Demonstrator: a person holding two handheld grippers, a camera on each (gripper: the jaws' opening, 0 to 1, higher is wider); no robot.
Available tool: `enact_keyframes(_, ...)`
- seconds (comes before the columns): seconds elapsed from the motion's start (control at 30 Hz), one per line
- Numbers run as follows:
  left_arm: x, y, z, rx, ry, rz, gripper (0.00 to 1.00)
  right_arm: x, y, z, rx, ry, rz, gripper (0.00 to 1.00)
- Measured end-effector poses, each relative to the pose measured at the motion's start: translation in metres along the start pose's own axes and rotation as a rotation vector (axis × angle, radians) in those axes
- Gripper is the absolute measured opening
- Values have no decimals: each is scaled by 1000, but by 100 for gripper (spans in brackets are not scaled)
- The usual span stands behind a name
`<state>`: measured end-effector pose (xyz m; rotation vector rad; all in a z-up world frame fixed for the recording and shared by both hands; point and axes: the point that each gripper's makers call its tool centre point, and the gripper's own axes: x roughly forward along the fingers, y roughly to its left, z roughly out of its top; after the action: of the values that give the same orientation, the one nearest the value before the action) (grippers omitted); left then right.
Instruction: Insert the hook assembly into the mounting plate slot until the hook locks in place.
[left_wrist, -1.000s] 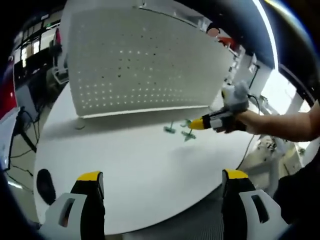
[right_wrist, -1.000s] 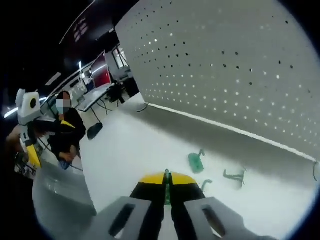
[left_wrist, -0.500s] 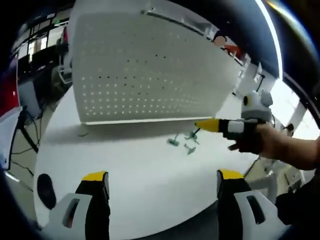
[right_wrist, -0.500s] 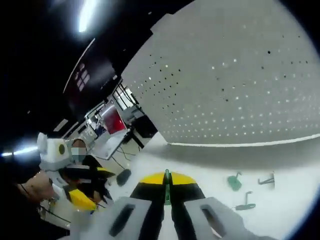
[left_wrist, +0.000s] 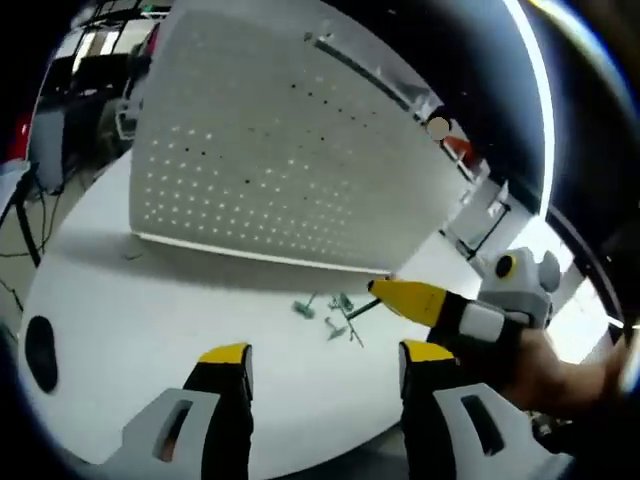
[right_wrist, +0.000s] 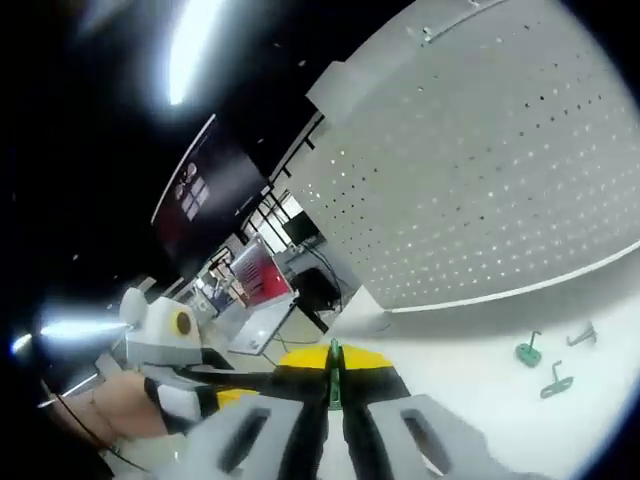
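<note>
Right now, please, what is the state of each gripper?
Left gripper: open, holding nothing.
Right gripper: shut on a green hook, a thin piece between its jaws.

Right gripper (left_wrist: 385, 290), yellow-tipped, jaws pinched on a thin green metal hook (right_wrist: 334, 372), has lifted off the white round tabletop (left_wrist: 150, 330) and swung left since 1.0 s ago; in the left gripper view it went from beside the loose green hooks (left_wrist: 330, 315) to above and right of them, tip toward the white perforated pegboard panel (left_wrist: 270, 170). Left gripper (left_wrist: 325, 360) jaws stand closer together than before, gap still between them.
</note>
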<state>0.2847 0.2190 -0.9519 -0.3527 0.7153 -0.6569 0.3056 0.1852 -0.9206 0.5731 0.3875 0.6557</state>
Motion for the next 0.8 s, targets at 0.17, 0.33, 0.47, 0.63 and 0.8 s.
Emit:
enact_keyframes(0.17,1,-6,0,-43,-11,-34,44,2,12,-6,-18,-8,12,0)
enact_keyframes(0.33,0,-7,1,-71,-23,-52,32,5,22,-2,-45,-31,24,0)
enact_keyframes(0.47,-3,-8,7,-112,-52,-71,23,8,31,-1,-52,-38,46,0)
enact_keyframes(0.63,-5,-8,10,-144,-65,-86,15,8,38,4,-68,-62,60,0)
enact_keyframes(0.8,-7,-11,13,-176,-81,-107,8,8,43,7,-97,-75,66,0)
